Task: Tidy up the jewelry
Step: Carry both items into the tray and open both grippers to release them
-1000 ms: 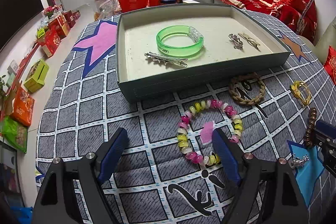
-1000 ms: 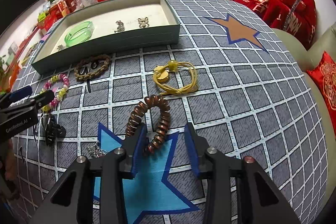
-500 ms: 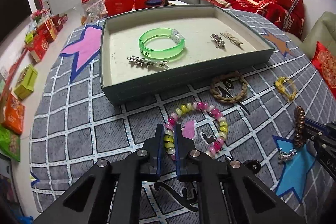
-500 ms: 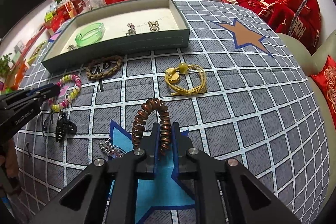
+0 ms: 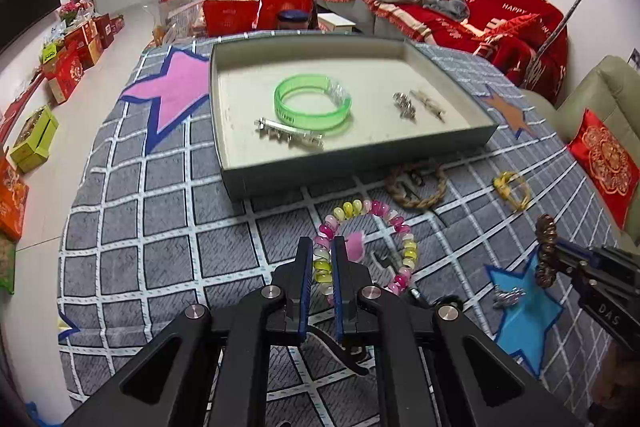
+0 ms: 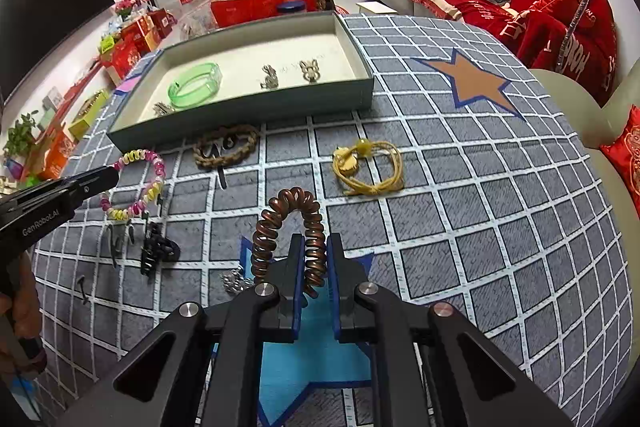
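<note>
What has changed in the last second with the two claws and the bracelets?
Both claws closed: the left claw onto the pastel bead bracelet, the right claw onto the brown coil bracelet, tipping it upright. The tray and its green bangle stayed as they were.

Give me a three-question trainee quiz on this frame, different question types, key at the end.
1. True or false: the green bangle lies inside the tray.
2. Which item is the right gripper shut on? A) yellow cord B) brown coil band C) braided ring
3. Fill in: the left gripper has its jaws shut on the ____ bracelet.

Key: 1 true; 2 B; 3 bead.
</note>
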A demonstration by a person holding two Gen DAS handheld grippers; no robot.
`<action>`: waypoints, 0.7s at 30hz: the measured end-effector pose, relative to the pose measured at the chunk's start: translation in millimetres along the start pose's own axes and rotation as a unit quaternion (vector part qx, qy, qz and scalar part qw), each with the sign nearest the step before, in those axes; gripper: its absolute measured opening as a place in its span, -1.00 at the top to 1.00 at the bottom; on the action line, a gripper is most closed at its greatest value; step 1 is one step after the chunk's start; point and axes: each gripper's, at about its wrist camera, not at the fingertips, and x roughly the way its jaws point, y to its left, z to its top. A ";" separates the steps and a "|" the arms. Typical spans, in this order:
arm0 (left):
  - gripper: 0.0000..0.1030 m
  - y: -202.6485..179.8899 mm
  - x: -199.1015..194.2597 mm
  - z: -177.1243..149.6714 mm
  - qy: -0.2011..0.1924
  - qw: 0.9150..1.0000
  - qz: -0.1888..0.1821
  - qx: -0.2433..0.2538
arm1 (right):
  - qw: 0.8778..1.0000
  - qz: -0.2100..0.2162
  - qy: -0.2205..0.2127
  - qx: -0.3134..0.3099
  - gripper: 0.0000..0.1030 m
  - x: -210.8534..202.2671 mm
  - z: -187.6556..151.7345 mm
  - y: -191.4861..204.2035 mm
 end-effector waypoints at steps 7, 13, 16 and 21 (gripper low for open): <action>0.48 -0.1 -11.9 16.1 -0.017 1.000 -0.017 -0.014 | 1.000 0.025 -0.009 0.011 0.77 -5.9 14.0 0.0; 0.48 -0.2 -10.9 35.8 -0.029 0.999 -0.014 -0.020 | 0.999 0.036 -0.019 0.010 0.77 -3.4 38.5 2.4; 0.48 1.4 -7.6 48.9 -0.034 0.999 -0.008 -0.025 | 0.999 0.038 -0.023 0.006 0.77 1.3 56.3 4.9; 0.48 7.2 4.6 75.9 -0.039 0.999 0.006 -0.032 | 0.999 0.038 -0.025 0.003 0.77 17.7 89.4 6.1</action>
